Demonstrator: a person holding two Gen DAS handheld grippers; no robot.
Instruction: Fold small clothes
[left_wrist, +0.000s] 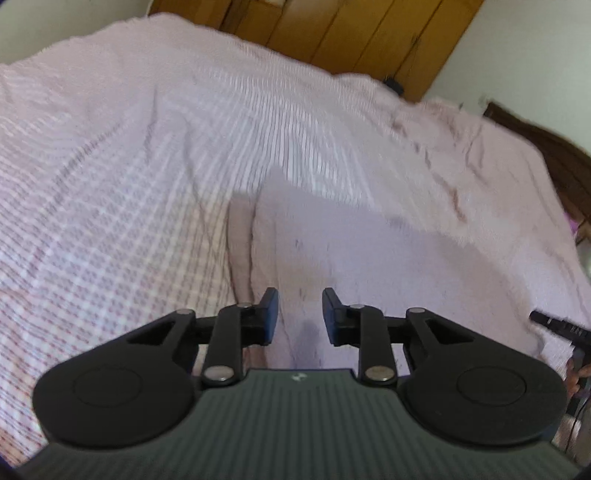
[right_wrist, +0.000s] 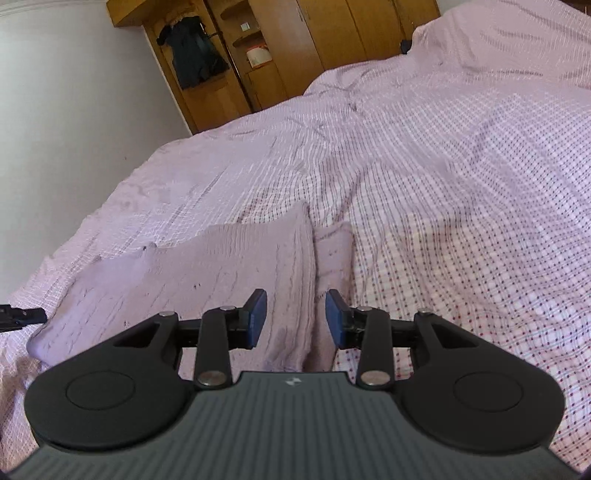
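The left gripper (left_wrist: 300, 314) points down at the bed with its 2 blue-padded jaws parted by a clear gap; nothing sits between the pads, and only the pale pink garment (left_wrist: 369, 266) shows through the gap below. That garment lies flat on the checked bedsheet (left_wrist: 110, 192), one long folded edge running away from the fingers on their left side. At the right edge of the left wrist view the tip of the other tool pokes in beside a hand (left_wrist: 576, 376). The right gripper (right_wrist: 295, 317) is likewise parted and holds nothing, poised over the same garment (right_wrist: 207, 269), above a seam between a wide panel and a narrow strip. Beyond the bed (right_wrist: 461, 155) stand a wooden wardrobe (right_wrist: 280, 48) and a white wall (right_wrist: 66, 110).
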